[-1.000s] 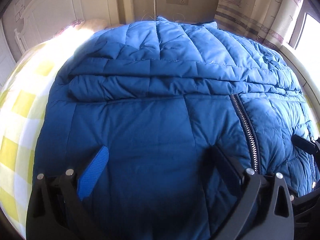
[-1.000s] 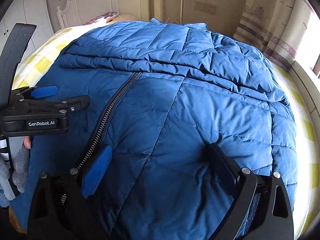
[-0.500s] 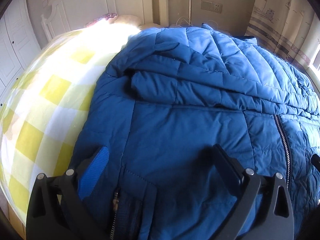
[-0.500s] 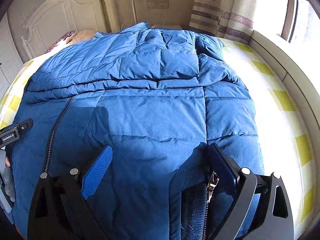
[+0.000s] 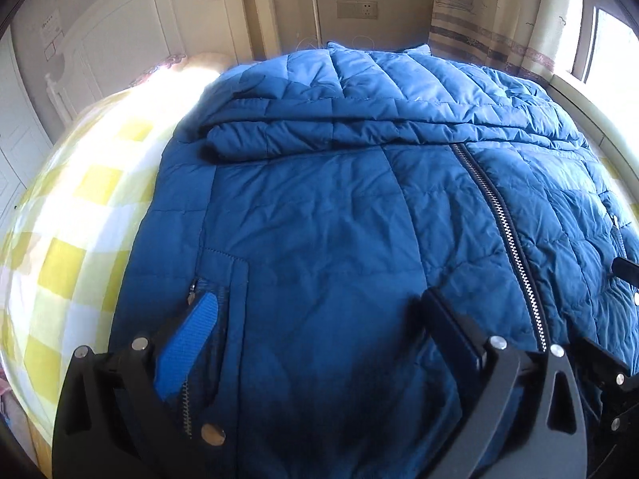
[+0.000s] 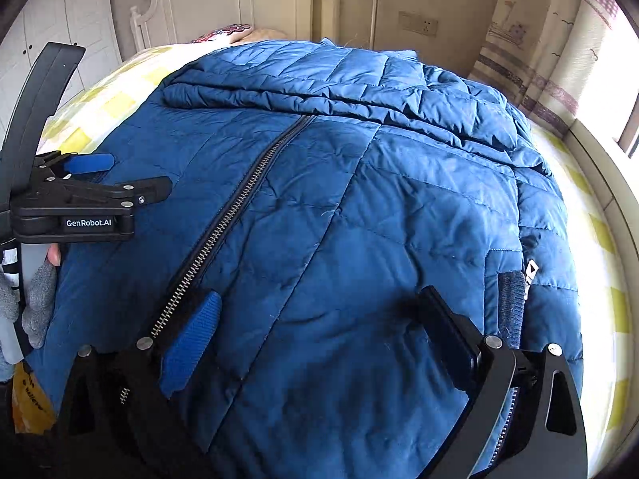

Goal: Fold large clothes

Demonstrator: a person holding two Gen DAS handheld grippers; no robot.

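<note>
A large blue quilted puffer jacket (image 5: pixel 339 207) lies front up on the bed, zipped, with both sleeves folded across its chest. It also fills the right wrist view (image 6: pixel 359 199). Its zipper (image 5: pixel 503 231) runs down the middle. My left gripper (image 5: pixel 319 327) is open, just above the jacket's lower left part near a pocket zip (image 5: pixel 191 295). My right gripper (image 6: pixel 319 331) is open above the lower right part, right of the zipper (image 6: pixel 223 231). The left gripper also shows from the side in the right wrist view (image 6: pixel 120 179).
The bed has a yellow and white checked sheet (image 5: pixel 68 239). A white headboard (image 5: pixel 159 28) and a pillow (image 6: pixel 227 32) are at the far end. A curtain (image 5: pixel 499 12) and window sill (image 6: pixel 599 183) are on the right.
Both grippers swung outward toward the jacket's sides half a second ago, then came back to the middle near the zipper. Both stayed open. The jacket has not moved.
</note>
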